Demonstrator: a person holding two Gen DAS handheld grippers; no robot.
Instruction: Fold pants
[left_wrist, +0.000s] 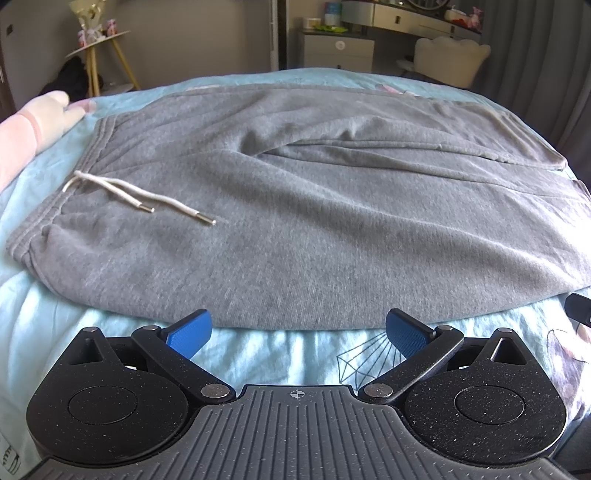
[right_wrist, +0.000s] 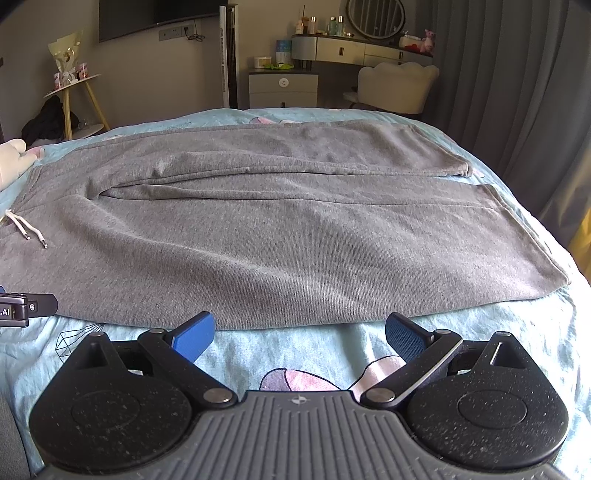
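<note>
on bed (left_wrist: 44, 332), grey pants (left_wrist: 295, 221) flat, both grippers (left_wrist: 298, 332) (right_wrist: 300, 334) spread wide

Grey pants (left_wrist: 295, 206) are spread flat across the light blue bedsheet (left_wrist: 280, 354), right ahead of the left gripper (left_wrist: 298, 334). Its blue fingers (left_wrist: 190, 334) are spread wide with nothing between them, tips just short of the near fabric edge. The white drawstring (left_wrist: 136, 194) lies beyond the left finger, waistband further left.

Grey pants (left_wrist: 295, 206), flat, legs apart
</note>
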